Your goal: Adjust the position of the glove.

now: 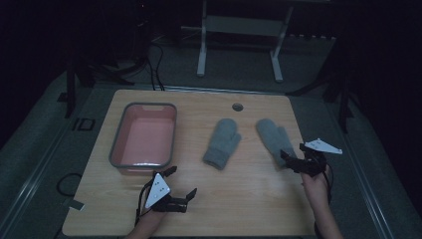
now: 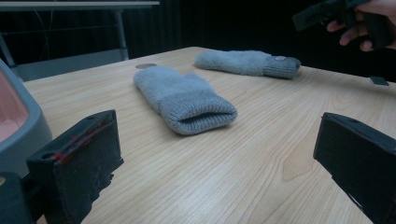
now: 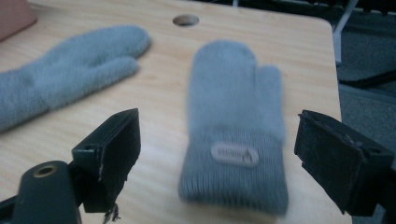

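Two mittens: both grey knit, lying flat on your wooden table [image 1: 249, 189], well apart from each other.
Left mitten [image 1: 222, 143]: mid-table, just right of the basin, cuff toward you.
Right mitten [image 1: 274, 138]: near the table's right edge, its cuff between your right gripper's jaws.
Label: a small oval patch [image 3: 234, 154] on the right mitten's cuff; its writing is too blurred to read.
Basin [image 1: 115, 144]: grey rim, pink inside, at the table's left.
Your left gripper [image 1: 182, 183]: jaws spread wide, holding nothing, near the front edge below the basin.
Your right gripper [image 1: 292, 154]: jaws spread, straddling the cuff without pinching it.
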Demonstrator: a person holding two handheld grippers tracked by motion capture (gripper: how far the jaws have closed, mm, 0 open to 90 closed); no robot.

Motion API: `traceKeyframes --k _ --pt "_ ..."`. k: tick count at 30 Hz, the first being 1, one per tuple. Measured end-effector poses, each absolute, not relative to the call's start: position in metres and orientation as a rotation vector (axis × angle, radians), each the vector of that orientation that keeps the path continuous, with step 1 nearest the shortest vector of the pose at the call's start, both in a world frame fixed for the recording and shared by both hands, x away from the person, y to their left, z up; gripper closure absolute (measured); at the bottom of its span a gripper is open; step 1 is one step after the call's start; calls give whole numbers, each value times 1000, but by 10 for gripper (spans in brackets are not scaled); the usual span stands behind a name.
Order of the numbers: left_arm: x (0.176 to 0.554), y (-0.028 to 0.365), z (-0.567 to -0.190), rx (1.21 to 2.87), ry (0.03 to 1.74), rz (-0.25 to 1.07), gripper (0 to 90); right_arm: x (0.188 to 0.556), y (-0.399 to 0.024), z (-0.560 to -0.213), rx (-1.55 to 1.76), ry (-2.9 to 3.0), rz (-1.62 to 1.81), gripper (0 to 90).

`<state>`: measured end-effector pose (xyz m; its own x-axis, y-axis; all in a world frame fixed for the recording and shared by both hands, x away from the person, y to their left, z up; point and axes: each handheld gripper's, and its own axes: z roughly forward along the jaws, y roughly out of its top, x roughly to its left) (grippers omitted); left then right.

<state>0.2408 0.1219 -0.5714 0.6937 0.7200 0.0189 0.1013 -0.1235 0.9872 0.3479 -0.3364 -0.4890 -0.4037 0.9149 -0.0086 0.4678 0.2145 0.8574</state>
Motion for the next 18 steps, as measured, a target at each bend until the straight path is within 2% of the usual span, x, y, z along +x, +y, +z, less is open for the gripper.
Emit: traceKeyframes --k 18 --pt "241 122 -571 1634 680 592 11 396 -263 -484 1066 2183 1174 141"
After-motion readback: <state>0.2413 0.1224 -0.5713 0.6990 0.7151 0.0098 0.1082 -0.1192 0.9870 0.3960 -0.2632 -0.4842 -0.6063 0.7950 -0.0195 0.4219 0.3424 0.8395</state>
